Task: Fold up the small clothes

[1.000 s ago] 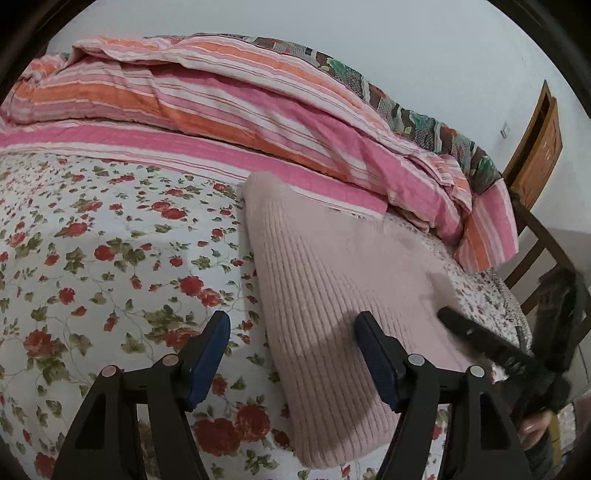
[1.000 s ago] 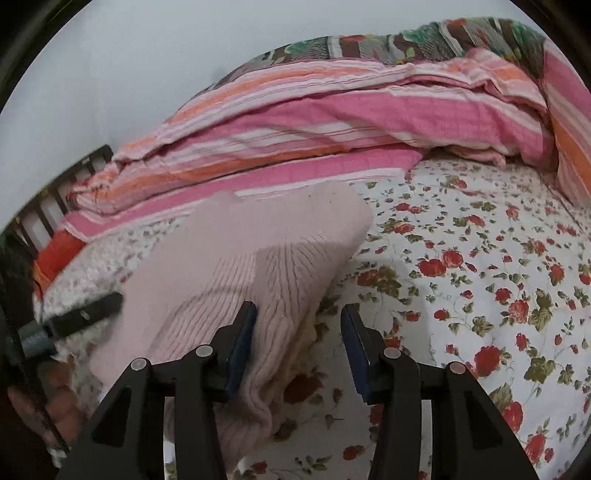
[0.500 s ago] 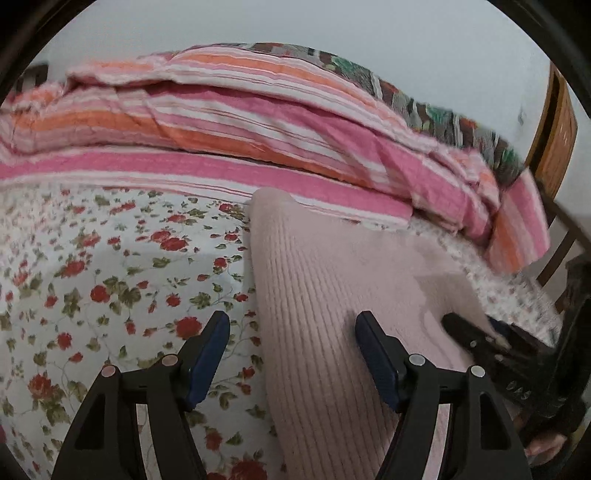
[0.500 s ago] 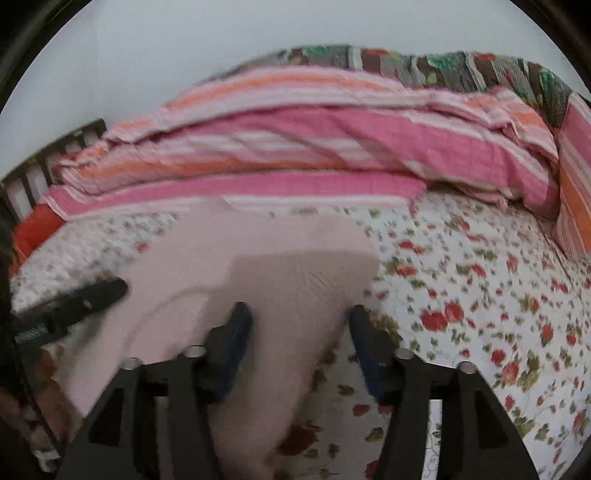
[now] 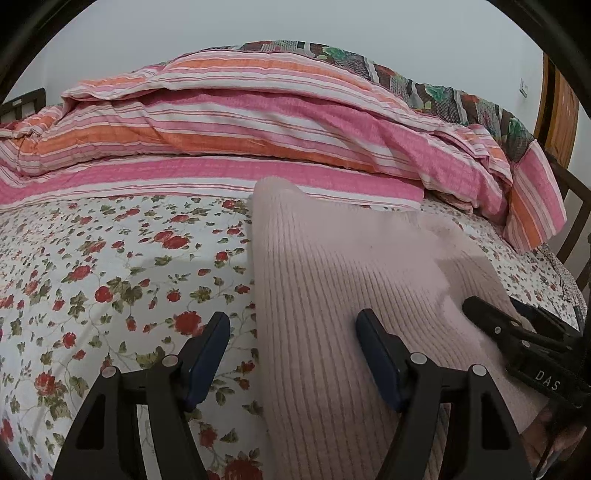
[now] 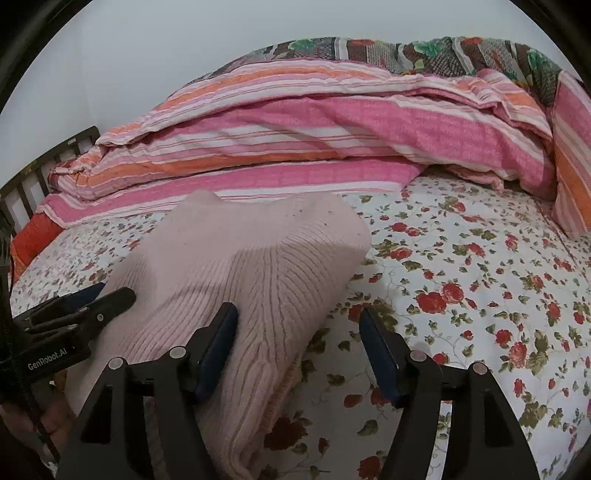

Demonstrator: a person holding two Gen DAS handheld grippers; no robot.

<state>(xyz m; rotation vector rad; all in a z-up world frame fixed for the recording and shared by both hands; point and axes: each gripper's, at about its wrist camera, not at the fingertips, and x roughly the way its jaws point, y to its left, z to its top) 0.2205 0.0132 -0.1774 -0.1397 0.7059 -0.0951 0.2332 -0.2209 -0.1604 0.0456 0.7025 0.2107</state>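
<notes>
Nearest to you, at the bottom of the left wrist view, your left gripper [image 5: 291, 356] stands with its jaws wide, straddling the left edge of the folded pink ribbed sweater [image 5: 332, 295]; neither blue pad presses on the knit. In the right wrist view your right gripper [image 6: 299, 350] has its jaws opening, with the sweater's right edge lying between them and the left pad close against the knit, the right pad over bare sheet. Each gripper shows in the other's view: the right one at the lower right of the left view, lettered "DAS", and the left one at the lower left of the right view, lettered "GenRobot.AI". Part of a hand [image 6: 55, 417] shows under that one.

There is one sweater, lying folded on the floral bedsheet [image 6: 480, 295], white with red roses and green leaves, running from the lower centre of both views toward the middle.

Beyond it, across the upper half, lies one heaped striped quilt [image 5: 258, 122] in pink, orange and white, with a darker patterned blanket [image 6: 406, 51] along its top. A dark bed rail [image 6: 33, 184] shows at the left edge of the right view; a wooden door [image 5: 561, 110] stands at the upper right of the left view against a plain pale wall [image 5: 295, 22].
</notes>
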